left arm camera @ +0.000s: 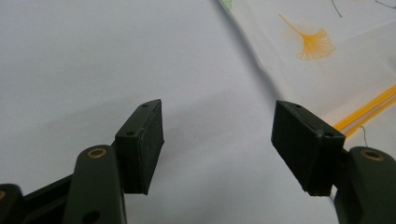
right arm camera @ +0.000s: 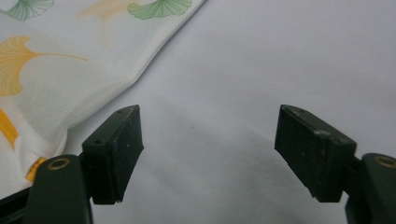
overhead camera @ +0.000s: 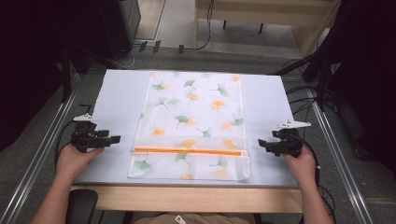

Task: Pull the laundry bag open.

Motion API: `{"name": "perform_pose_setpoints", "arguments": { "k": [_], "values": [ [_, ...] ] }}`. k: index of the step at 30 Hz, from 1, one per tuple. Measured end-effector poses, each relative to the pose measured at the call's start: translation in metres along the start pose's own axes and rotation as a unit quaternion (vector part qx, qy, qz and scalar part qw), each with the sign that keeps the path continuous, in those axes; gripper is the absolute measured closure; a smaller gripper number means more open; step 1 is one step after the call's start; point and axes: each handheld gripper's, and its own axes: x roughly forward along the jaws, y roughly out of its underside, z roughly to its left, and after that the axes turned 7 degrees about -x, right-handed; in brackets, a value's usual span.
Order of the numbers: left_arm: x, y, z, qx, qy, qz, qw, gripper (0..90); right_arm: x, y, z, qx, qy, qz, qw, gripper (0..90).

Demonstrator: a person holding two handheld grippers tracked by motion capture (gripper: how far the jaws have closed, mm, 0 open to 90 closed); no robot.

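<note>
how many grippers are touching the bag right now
0. The left gripper hangs off the mesh bag's left edge, the right gripper off its right edge, both open.

The bag [overhead camera: 191,123] is white, see-through mesh, printed all over with ginkgo leaves in green and orange on thin dark stems. Its zip [overhead camera: 187,151] is a bright orange stripe running across it. The mat [overhead camera: 119,102] under it is plain pale blue-white. The table [overhead camera: 187,198] edge is light wood. The left gripper [overhead camera: 116,139] and right gripper [overhead camera: 261,143] are black, each topped by a grey plate; their jaw arms carry brass-coloured rivets. The floor [overhead camera: 32,140] is grey.
</note>
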Motion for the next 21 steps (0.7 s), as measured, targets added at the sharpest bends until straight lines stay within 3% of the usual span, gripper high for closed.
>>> {"name": "perform_pose_setpoints", "arguments": {
  "k": [16, 20, 21],
  "values": [
    [0.0038, 0.0009, -0.0002, 0.005, -0.006, 0.014, 0.9999, 33.7, -0.0021, 0.001, -0.0017, -0.002, 0.002, -0.001, 1.0, 23.1],
    [0.005, 0.0006, 0.0016, 0.004, -0.017, 0.005, 0.9998, 29.7, -0.0022, 0.0015, -0.0018, -0.003, 0.003, -0.001, 1.0, 23.1],
    [0.0068, 0.0008, 0.0023, 0.007, -0.029, -0.003, 0.9996, 26.5, -0.0025, 0.0018, -0.002, -0.003, 0.002, -0.002, 1.0, 23.1]
  ]
}}
